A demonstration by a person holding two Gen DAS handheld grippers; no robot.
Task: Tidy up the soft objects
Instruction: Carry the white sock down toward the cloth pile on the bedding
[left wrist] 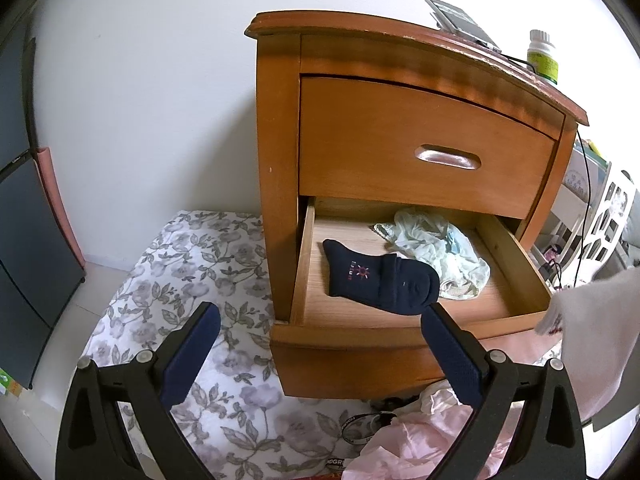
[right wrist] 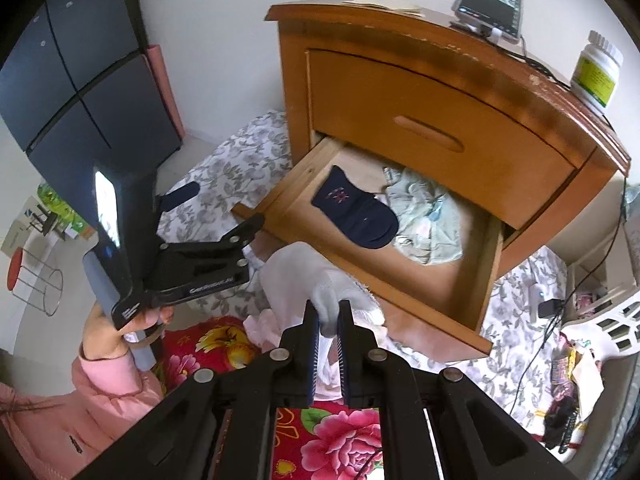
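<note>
While my right fingers (right wrist: 329, 322) pinch a white sock (right wrist: 304, 280) just before the open drawer (right wrist: 432, 280), my left fingers (left wrist: 320, 344) hang spread and empty near its front, where a navy sock (left wrist: 372, 276) lies beside pale cloth (left wrist: 436, 248).

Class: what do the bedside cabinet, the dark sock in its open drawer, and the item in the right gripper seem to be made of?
Cabinet: varnished wood, with visible grain and a glossy orange-brown sheen.
Navy sock: knitted fabric, matte and limp.
White item in the right gripper: soft knit, probably a sock or glove.
</note>
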